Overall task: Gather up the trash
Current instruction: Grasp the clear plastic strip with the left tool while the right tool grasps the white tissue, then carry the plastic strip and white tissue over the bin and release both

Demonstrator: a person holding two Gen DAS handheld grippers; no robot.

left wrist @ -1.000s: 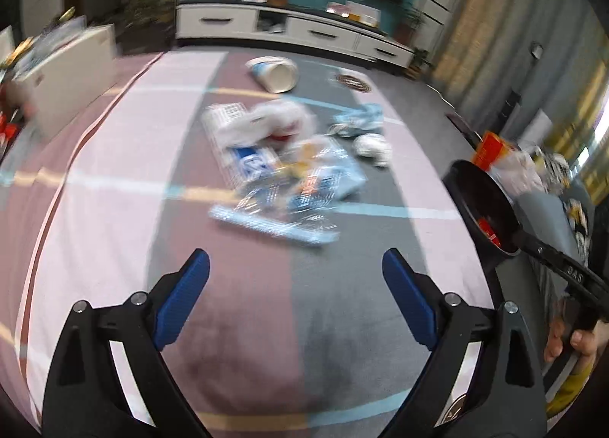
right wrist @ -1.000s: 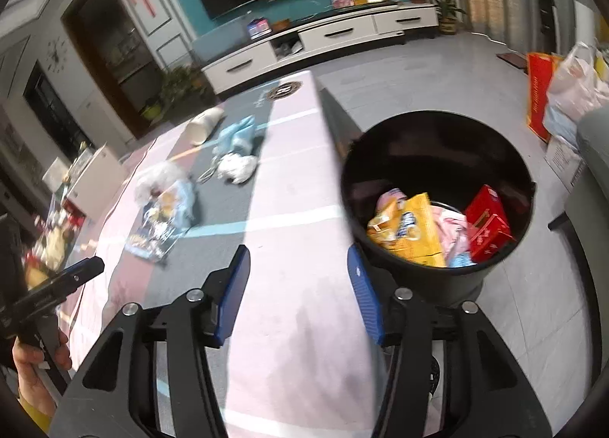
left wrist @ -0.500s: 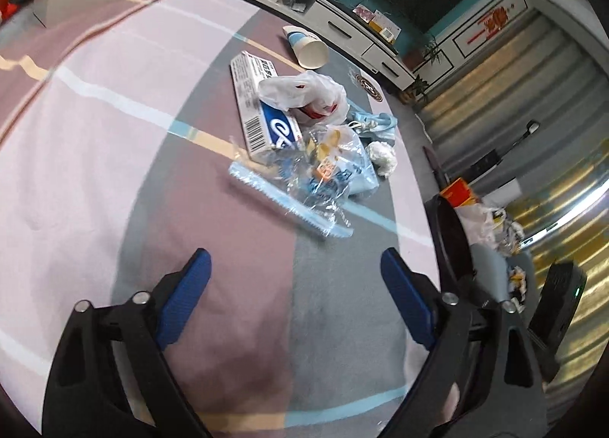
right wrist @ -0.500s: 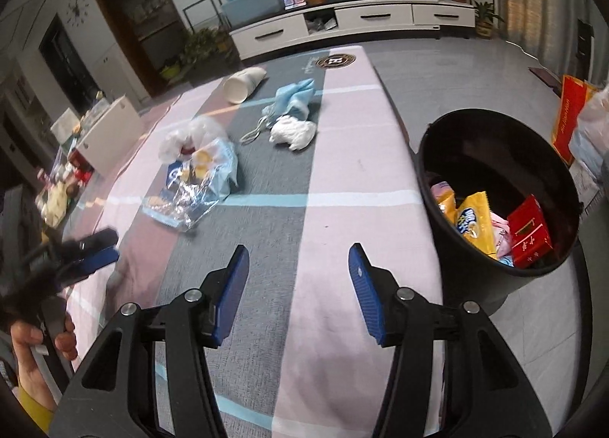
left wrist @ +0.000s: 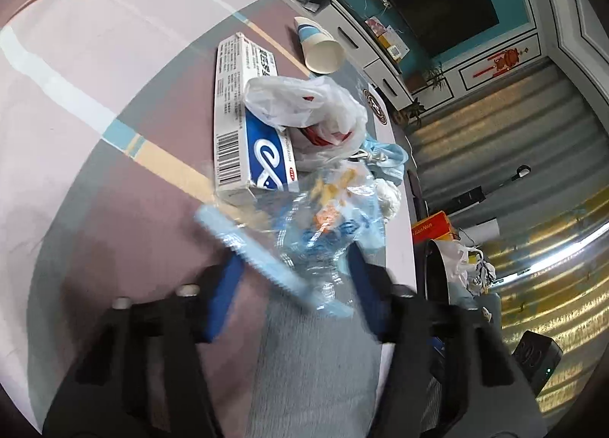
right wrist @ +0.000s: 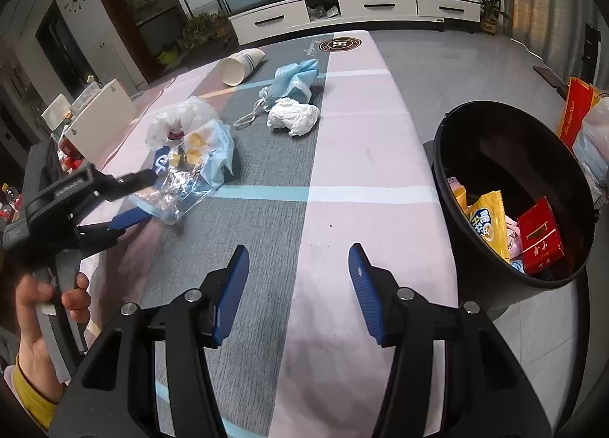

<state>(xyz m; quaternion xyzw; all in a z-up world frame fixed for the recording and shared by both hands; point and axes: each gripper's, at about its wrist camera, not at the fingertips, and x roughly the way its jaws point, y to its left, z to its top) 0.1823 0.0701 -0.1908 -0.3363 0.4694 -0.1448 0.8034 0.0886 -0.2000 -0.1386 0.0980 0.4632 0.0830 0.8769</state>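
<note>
Left hand-held gripper (left wrist: 293, 278), wide open, has advanced to straddle the crinkled clear-blue plastic wrapper (left wrist: 323, 224), so grasping seems imminent.

Even indoor light, left-wrist motion blur

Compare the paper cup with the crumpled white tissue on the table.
The paper cup keeps its rigid cone shape and lies on its side, open mouth showing; the crumpled white tissue is a shapeless wad. The cup has blue stripes; the tissue is plain. Both lie ungrasped on the table.
</note>
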